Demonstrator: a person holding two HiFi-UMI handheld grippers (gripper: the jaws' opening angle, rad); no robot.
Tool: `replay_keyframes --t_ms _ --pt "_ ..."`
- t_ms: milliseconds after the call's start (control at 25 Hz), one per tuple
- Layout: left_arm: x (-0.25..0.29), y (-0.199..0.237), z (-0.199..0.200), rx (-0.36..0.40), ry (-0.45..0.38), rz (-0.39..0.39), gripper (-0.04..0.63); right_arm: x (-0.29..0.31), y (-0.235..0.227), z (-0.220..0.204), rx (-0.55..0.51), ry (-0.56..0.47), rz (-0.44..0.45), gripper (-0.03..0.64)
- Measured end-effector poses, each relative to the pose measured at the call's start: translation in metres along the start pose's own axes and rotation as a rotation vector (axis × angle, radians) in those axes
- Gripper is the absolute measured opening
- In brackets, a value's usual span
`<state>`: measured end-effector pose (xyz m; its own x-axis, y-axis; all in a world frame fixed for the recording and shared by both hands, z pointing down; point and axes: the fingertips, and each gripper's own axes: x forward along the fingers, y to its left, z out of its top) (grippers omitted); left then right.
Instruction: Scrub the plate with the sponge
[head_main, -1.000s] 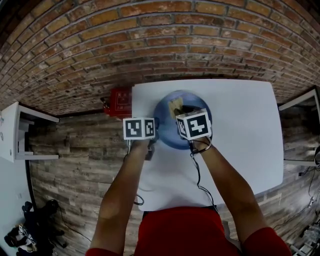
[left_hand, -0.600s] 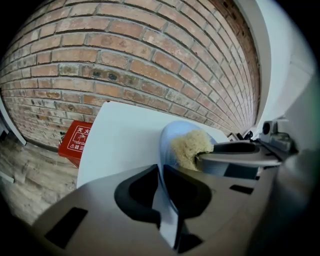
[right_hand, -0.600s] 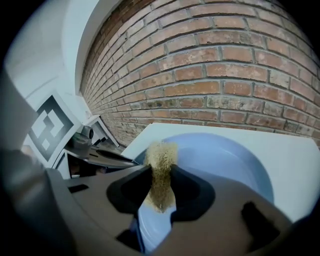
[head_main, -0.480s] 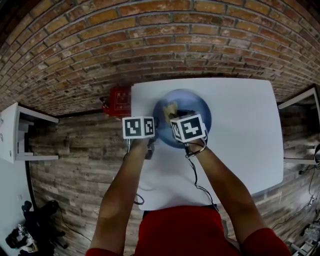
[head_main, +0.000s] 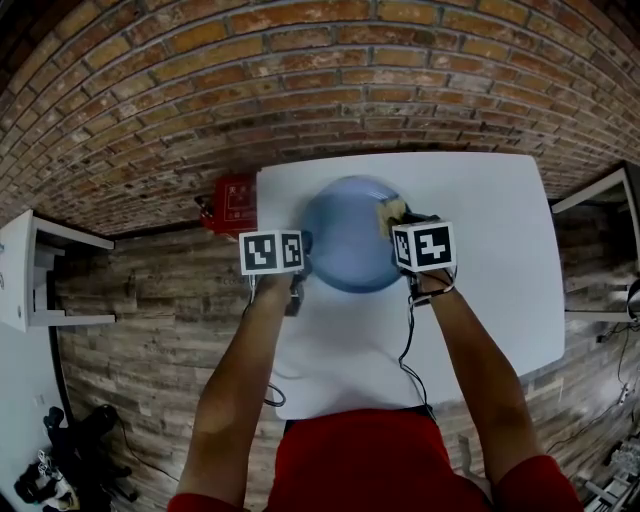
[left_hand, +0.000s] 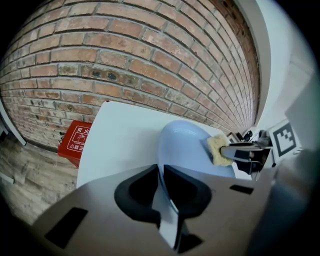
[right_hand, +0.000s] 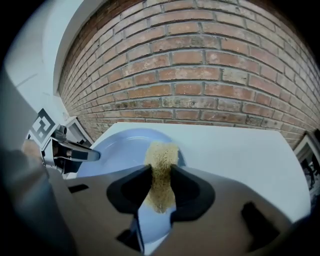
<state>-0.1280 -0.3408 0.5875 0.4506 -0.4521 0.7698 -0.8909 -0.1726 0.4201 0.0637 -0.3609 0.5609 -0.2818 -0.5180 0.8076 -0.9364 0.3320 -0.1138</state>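
A pale blue plate (head_main: 345, 235) lies on the white table (head_main: 480, 290). My left gripper (head_main: 303, 250) is shut on the plate's left rim (left_hand: 161, 172); in the left gripper view the rim passes between the two dark pads. My right gripper (head_main: 400, 222) is shut on a yellowish sponge (right_hand: 161, 172), which rests on the plate (right_hand: 117, 150) near its right edge. The sponge (head_main: 389, 212) shows just above the right marker cube in the head view, and the sponge (left_hand: 218, 148) is seen at the plate's far side from the left gripper view.
A red box (head_main: 230, 203) stands on the wooden floor by the table's left edge, against the brick wall. White shelving (head_main: 30, 270) is at the far left. The table stretches bare to the right of the plate.
The right gripper has carried the sponge across the plate from its left-centre to its right edge. The left gripper has kept still on the rim.
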Motion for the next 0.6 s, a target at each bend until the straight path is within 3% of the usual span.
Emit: replay_keyframes --t_ms 160,400,600 --pt "0.000 0.000 0.000 -0.003 -0.002 -0.002 0.046 -0.006 0.018 0.000 -0.001 -0.012 0.031 0.120" --pt "0.001 -0.001 0.000 -0.007 -0.001 -0.005 0.046 -0.004 0.099 -0.001 -0.021 -0.019 0.175 0.120" --pt "0.001 -0.001 0.000 -0.008 -0.001 -0.007 0.046 0.003 0.137 -0.010 -0.027 0.010 0.232 0.120"
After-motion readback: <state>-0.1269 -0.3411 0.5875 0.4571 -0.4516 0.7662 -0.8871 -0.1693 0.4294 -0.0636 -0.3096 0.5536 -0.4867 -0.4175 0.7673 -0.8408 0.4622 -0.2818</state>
